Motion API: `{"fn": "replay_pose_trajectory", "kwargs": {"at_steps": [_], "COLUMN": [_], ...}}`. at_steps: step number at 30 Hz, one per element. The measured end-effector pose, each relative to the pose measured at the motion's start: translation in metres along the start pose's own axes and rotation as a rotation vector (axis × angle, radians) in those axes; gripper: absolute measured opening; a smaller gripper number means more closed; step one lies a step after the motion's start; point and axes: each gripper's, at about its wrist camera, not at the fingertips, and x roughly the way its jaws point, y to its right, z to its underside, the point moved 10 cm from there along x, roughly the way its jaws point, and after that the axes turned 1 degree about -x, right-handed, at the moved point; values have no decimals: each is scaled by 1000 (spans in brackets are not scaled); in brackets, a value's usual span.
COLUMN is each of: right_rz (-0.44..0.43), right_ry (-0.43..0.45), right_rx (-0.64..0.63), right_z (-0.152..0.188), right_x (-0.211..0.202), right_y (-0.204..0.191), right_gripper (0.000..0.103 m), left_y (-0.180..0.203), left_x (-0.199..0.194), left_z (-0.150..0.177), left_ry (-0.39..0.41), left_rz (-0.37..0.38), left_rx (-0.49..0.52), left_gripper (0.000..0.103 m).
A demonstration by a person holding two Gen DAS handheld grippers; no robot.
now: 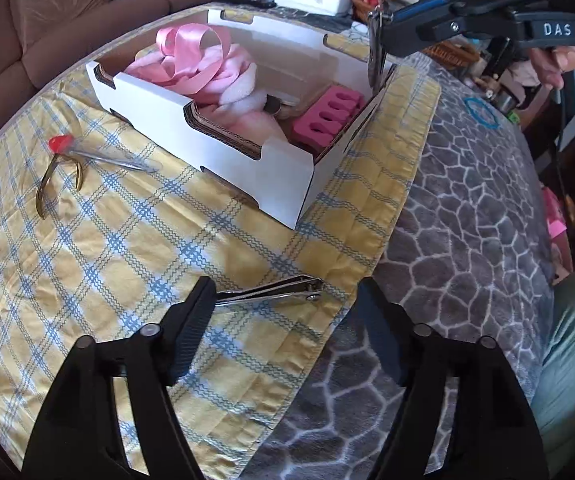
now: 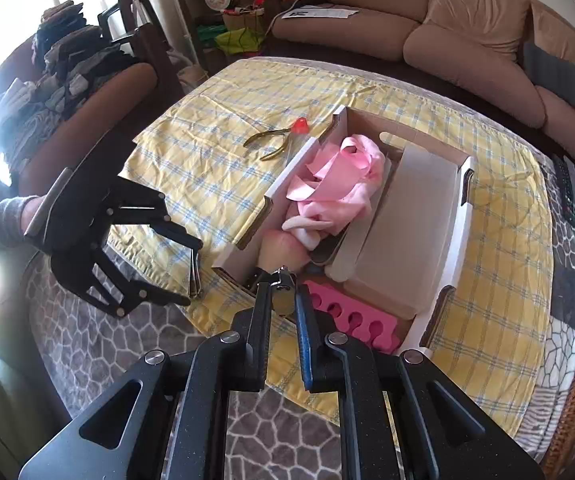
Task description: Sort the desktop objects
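Nail clippers (image 1: 271, 290) lie flat on the yellow checked cloth (image 1: 127, 248), just ahead of the left gripper (image 1: 283, 322), long axis crosswise to the jaws, one end at the left finger. Those jaws stand wide and hold nothing; this hand is the nearer.

Right wrist view: the right gripper (image 2: 281, 300) is nearly closed on a second metal clipper (image 2: 283, 294), hanging above the near end of the white box (image 2: 457, 232), over the pink toe separator (image 2: 351, 320).

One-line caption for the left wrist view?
Open left tool above a silver nail clipper on yellow plaid cloth; right tool holds another metal clipper over the white cardboard box.
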Motion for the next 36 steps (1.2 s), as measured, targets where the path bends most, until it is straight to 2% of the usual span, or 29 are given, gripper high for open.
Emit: {"fn": "replay_pose_trajectory", "kwargs": {"at_steps": [1, 4, 7, 13, 15, 18, 19, 21, 24, 27, 30, 33, 36], "right_rz": [-6, -19, -26, -33, -32, -27, -26, -17, 6, 43, 86, 145, 183], "right_ry": [-1, 7, 15, 25, 26, 22, 20, 16, 9, 12, -2, -54, -124], "right_rx": [-1, 1, 6, 12, 18, 22, 21, 18, 32, 52, 69, 40, 11], "right_z": [0, -1, -3, -3, -3, -1, 0, 1, 1, -1, -2, -2, 0], "right_x": [2, 6, 7, 6, 6, 7, 7, 6, 3, -4, -10, -9, 0], "right_y": [-1, -5, -8, -8, -5, -5, -5, -4, 4, 16, 30, 44, 52], "right_gripper": [11, 11, 11, 11, 11, 11, 11, 11, 11, 11, 11, 11, 11], "left_y": [-4, -27, -41, -30, -25, -25, -28, -30, -31, -29, -22, -17, -12], "left_x": [-2, -4, 5, 14, 21, 22, 20, 16, 8, -12, -39, -56, -55], "left_z": [-2, -6, -1, 3, 3, 2, 2, 1, 0, -10, -40, -79, -113], "left_ry": [18, 53, 30, 51, 56, 77, 81, 88, 97, 135, 189, 228, 236], "left_rz": [-11, -69, -57, -60, -88, -117, -131, -89, -94, -51, 1, 51, 98], "left_rx": [-25, -113, -192, -217, -202, -197, -201, -241, -239, -270, -289, -305, -334], "left_gripper": [86, 88, 88, 94, 95, 88, 75, 76, 76, 76, 76, 76, 76]}}
